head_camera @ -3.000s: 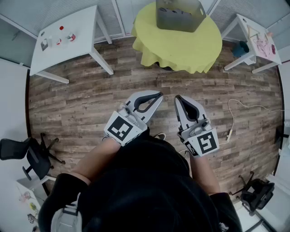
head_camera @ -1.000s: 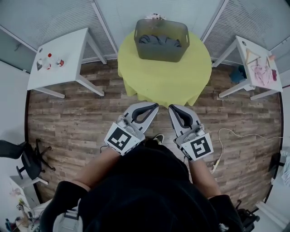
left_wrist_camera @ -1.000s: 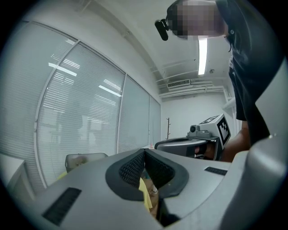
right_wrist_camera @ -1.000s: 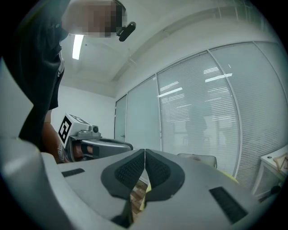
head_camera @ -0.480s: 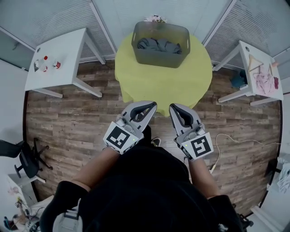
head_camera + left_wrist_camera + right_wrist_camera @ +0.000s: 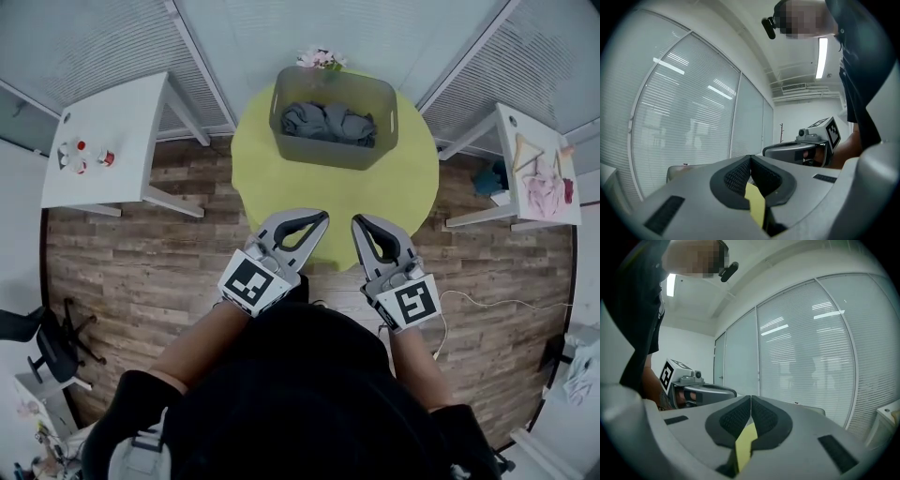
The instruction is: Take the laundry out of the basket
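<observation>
A grey laundry basket (image 6: pixel 333 150) stands on the far half of a round table under a yellow cloth (image 6: pixel 333 197). Dark grey laundry (image 6: pixel 326 122) lies bunched inside it. My left gripper (image 6: pixel 322 217) and right gripper (image 6: pixel 357 223) hover side by side over the table's near edge, well short of the basket. Both are shut with nothing between the pads. In the left gripper view the left gripper (image 6: pixel 750 158) has its pads pressed together, and the basket's rim (image 6: pixel 677 169) peeks over the jaws. The right gripper (image 6: pixel 751 398) is likewise shut in its own view.
A white table (image 6: pixel 103 141) with small red and white items stands at the left. Another white table (image 6: pixel 534 164) with hangers and pink cloth stands at the right. Windows with blinds (image 6: pixel 309 28) lie behind the round table. A white cable (image 6: pixel 487 300) trails on the wood floor. Flowers (image 6: pixel 319 58) sit behind the basket.
The round table and basket have come closer and lower in the head view. Both grippers now reach over the table's near edge, still shut and side by side.
</observation>
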A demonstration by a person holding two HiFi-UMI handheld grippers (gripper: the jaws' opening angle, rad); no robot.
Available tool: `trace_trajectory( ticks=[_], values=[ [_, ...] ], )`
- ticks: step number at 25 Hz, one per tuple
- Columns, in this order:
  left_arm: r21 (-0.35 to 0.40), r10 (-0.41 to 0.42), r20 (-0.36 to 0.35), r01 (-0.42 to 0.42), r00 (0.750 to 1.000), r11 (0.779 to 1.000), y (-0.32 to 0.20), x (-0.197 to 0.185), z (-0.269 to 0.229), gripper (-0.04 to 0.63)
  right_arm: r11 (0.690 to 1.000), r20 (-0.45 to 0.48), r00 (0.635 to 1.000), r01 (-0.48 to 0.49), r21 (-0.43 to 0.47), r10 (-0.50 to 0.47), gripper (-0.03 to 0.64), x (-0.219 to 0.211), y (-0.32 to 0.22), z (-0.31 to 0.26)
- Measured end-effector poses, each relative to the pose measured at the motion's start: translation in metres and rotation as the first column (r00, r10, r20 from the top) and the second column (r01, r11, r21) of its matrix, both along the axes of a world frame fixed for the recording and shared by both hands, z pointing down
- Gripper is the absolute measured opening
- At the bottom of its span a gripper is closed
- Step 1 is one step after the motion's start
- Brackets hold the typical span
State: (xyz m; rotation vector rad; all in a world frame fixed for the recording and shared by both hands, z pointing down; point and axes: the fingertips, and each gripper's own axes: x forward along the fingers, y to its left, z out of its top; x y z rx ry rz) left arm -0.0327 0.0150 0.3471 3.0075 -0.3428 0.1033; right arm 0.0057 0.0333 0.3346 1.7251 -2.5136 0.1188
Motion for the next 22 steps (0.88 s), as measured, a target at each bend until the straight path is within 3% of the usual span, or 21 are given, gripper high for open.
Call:
trace_trajectory(
  ticks=[10,14,22],
  values=[
    [-0.007,0.046,0.009,-0.046,0.999,0.999,-0.071,0.017,0.009,0.011,0.997,-0.009,1.000,-0.023,-0.069,0.023,0.023,0.016,-0.070,0.016],
    [-0.038,0.020,-0.015,-0.021,1.000,0.999,-0.090,0.030,0.014,0.011,0.996,-0.014,1.000,-0.020,-0.087,0.019,0.023,0.030,-0.087,0.020],
    [0.006,-0.086,0.069,0.086,0.994,0.996,-0.132,0.067,0.026,0.011,0.992,-0.025,0.997,0.075,-0.099,-0.078,0.023,0.084,-0.131,0.031]
  ],
)
